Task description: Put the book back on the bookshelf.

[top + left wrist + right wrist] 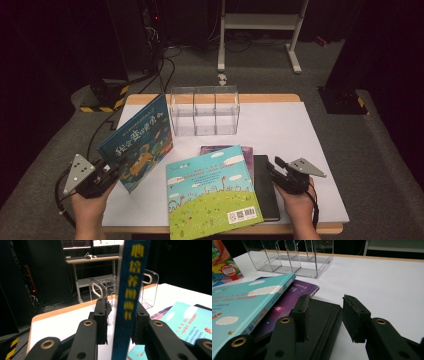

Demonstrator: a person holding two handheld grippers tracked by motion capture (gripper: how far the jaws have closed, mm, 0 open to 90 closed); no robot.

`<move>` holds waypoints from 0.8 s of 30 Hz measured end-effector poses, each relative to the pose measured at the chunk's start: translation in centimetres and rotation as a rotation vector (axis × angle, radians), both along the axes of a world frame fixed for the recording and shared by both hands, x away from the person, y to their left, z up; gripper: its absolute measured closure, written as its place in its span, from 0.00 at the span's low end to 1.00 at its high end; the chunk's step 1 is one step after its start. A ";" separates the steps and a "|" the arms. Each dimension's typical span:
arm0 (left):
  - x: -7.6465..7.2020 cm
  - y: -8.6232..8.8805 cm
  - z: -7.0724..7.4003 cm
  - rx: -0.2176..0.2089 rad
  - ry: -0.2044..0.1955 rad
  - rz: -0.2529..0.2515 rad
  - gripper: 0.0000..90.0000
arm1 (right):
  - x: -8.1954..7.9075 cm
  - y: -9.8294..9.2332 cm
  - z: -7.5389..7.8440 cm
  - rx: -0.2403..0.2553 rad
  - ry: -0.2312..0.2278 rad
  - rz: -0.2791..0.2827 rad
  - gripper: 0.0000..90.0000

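- A blue book (137, 142) is held up on its edge at the left side of the white table (300, 135), tilted, by the left gripper (107, 175).
- In the left gripper view, the book's spine (127, 297) is seen between the jaws; a small gap is seen at the left pad, so a firm grip cannot be told.
- The right gripper (272, 167) is kept open, with its jaws on both sides of the far right edge of a black book (324, 320), not pressed on it.
- A clear rack (205, 110) is seen at the far side of the table.
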State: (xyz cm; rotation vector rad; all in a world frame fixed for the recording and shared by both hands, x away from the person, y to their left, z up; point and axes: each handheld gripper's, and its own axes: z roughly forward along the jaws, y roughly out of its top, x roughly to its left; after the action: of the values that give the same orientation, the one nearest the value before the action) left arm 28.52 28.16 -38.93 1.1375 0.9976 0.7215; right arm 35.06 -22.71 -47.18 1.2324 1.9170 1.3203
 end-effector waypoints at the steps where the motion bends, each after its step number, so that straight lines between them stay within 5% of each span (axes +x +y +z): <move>1: 0.2 -0.1 0.0 -0.001 -0.002 -0.001 0.79 | -0.1 -0.1 0.0 -0.002 0.000 0.001 0.64; 14: 2.1 -1.0 0.4 -0.013 -0.008 -0.066 0.86 | -1.8 -1.1 -0.5 -0.025 0.014 -0.022 0.64; 20: 2.5 -0.6 0.3 -0.075 -0.007 -0.085 0.87 | -2.2 -1.6 -0.5 -0.027 0.015 -0.036 0.63; 24: 2.5 -0.7 0.4 -0.039 -0.013 -0.076 0.88 | -2.4 -1.7 -0.5 -0.027 0.016 -0.039 0.63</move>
State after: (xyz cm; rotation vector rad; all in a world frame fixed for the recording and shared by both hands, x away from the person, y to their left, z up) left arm 30.98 27.48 -38.57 1.1291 0.9486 0.6452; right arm 32.67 -24.43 -47.64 1.2647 1.9057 1.2640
